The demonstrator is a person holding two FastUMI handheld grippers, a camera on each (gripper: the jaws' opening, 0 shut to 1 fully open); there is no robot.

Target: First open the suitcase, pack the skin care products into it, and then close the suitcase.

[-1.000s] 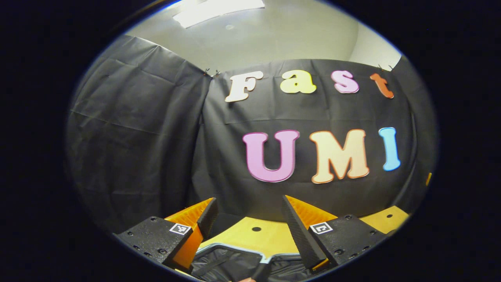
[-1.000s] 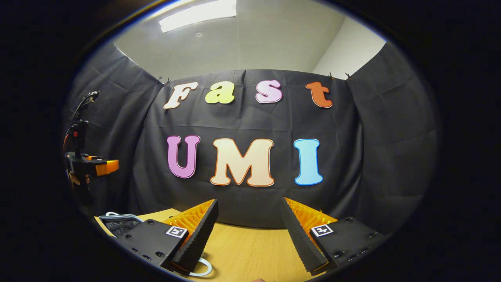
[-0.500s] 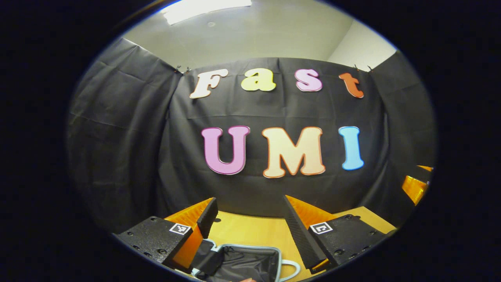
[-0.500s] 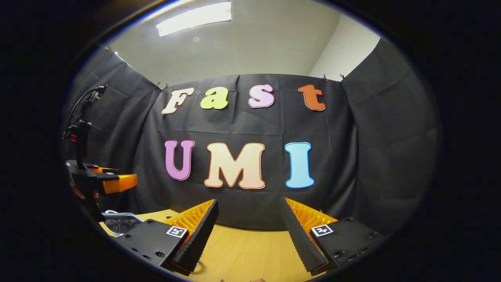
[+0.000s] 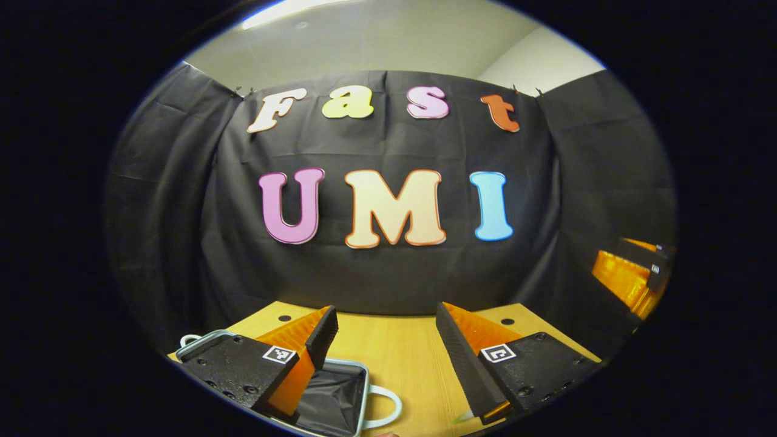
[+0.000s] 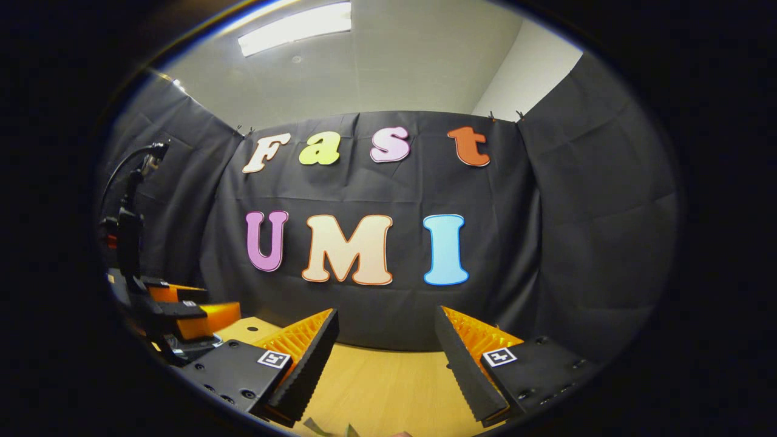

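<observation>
In the left gripper view, the left gripper [image 5: 382, 331] hangs above the wooden table [image 5: 407, 358] with its jaws spread wide and nothing between them. Below its left finger, at the near left of that view, lies the suitcase [image 5: 331, 400]: it is open, showing a dark fabric lining inside a pale rim, and a pale loop handle [image 5: 385, 406] sticks out from its right side onto the table. A second pale loop shows at the case's far left corner, partly behind the gripper's body. Two small round holes sit in the table near its far edge. At the far right of this view the right gripper [image 5: 631, 276] shows as an edge-on shape held above the table, well apart from the case.

In the right gripper view, the right gripper [image 6: 385, 331] also has its jaws wide apart and empty, over bare table. The left gripper appears at the left edge here, just above the table, with a cable rising from it. Something small and greenish [image 6: 331, 430] lies on the table at the very near edge of this view, too cropped to say what it is; it may be one of the skin care products.
</observation>
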